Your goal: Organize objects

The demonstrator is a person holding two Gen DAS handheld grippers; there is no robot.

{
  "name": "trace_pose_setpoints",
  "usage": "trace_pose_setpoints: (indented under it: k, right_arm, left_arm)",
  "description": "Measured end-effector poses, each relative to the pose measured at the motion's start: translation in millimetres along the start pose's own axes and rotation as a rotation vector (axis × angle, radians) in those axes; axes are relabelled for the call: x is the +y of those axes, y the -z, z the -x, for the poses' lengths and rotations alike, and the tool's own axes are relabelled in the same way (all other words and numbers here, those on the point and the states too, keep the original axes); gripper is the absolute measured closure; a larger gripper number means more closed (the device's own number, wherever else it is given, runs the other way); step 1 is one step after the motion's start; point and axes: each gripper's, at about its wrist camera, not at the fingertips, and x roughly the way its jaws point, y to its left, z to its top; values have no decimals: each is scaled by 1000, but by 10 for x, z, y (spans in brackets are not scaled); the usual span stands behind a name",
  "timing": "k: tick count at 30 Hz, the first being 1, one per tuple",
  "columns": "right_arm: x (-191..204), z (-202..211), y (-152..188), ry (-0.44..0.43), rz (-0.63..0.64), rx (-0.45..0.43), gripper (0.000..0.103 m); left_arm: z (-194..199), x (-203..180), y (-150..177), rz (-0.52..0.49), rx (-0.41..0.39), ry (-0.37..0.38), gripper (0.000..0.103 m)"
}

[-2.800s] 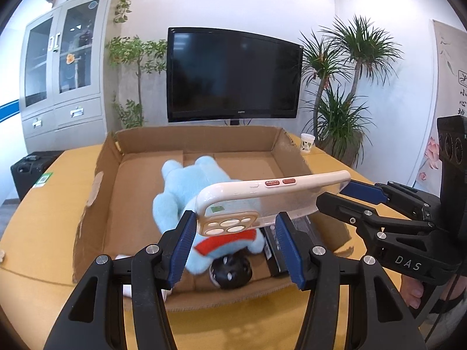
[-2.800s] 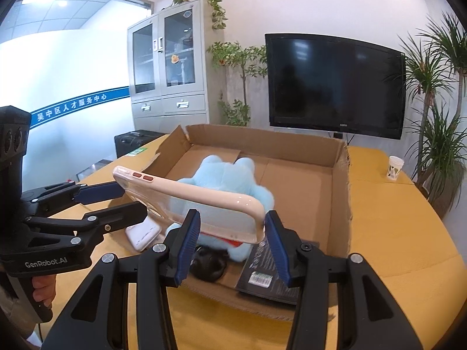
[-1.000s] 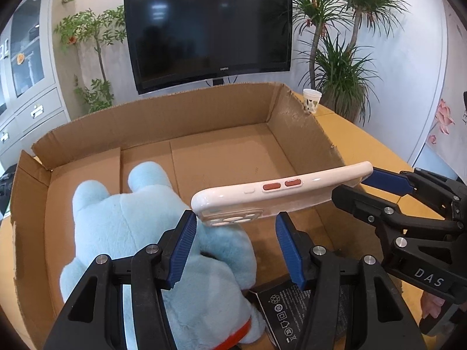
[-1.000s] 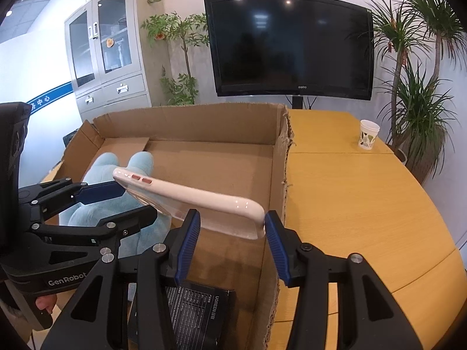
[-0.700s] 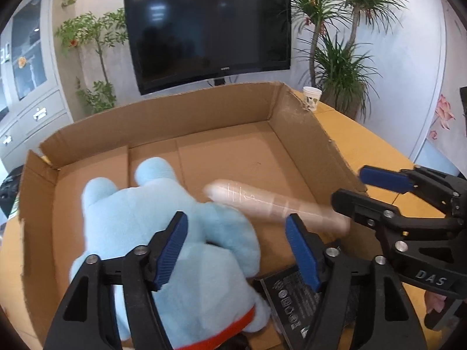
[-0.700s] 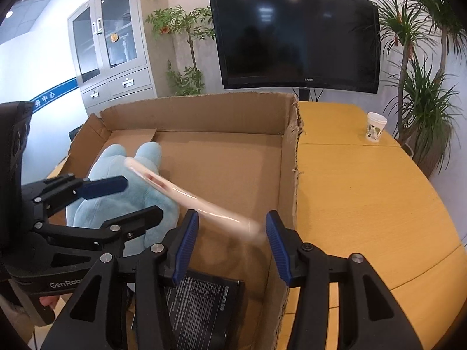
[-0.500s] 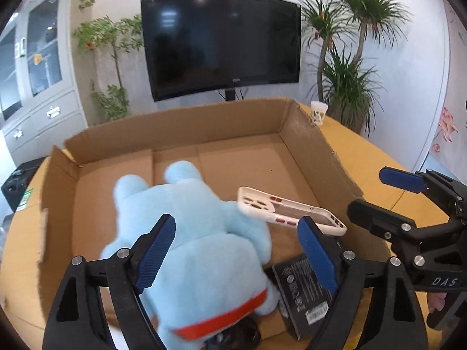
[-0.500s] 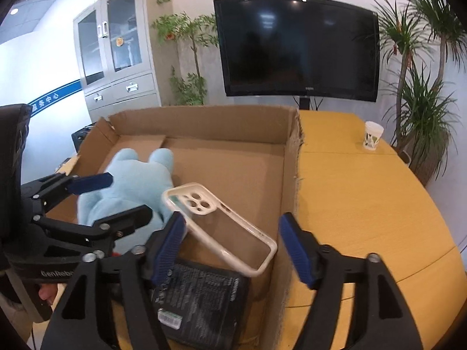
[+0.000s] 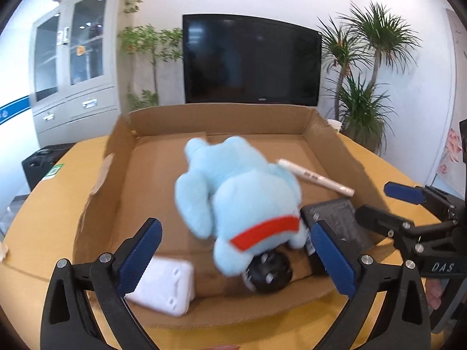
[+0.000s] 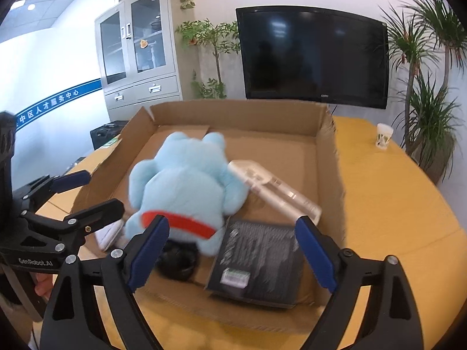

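Both claws hang just off the near edge of the cardboard box [image 10: 327, 145], and both are empty. The left gripper [image 9: 233, 252] has just been opening and now stands as wide as it goes, nothing between its blue pads; the right gripper [image 10: 230, 250] has just been opening too and stands wide, with nothing between its pads either.

The phone case [image 10: 274, 188] lies inside the box, towards the right wall, with one end tucked against the blue plush toy [image 10: 181, 183] in the middle of the box floor. Its long axis runs on a slant, from the toy out towards the near right corner (so it sits crosswise to neither claw, more or less diagonal to both). A black packet [image 10: 256, 259] lies flat at the near edge just in front of it, and a black ball [image 9: 267, 271] sits at the near edge under the toy's red collar. A white block [image 9: 165, 287] rests in the near left corner.

The right claw looks the nearer to the case. For the white block it is the left claw that is nearer, almost straight ahead of its left pad. I would guess the case is now where it is meant to be.
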Motion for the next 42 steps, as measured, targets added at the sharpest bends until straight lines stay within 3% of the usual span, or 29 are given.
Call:
trace_pose_setpoints:
  k: [4, 7, 11, 16, 42]
  right_arm:
    - [110, 31, 194, 27, 10, -40, 14]
    - [202, 59, 293, 57, 37, -74, 1]
    - [249, 56, 400, 54, 51, -94, 1]
    - [227, 16, 487, 62, 43, -100, 1]
    - [210, -201, 696, 91, 54, -39, 1]
  left_arm:
    - [42, 75, 250, 6, -34, -38, 0]
    - [9, 139, 419, 28, -37, -43, 0]
    - [-71, 180, 556, 44, -52, -67, 0]
    - [-114, 216, 612, 63, -86, -92, 0]
    - [-302, 359, 730, 102, -65, -123, 0]
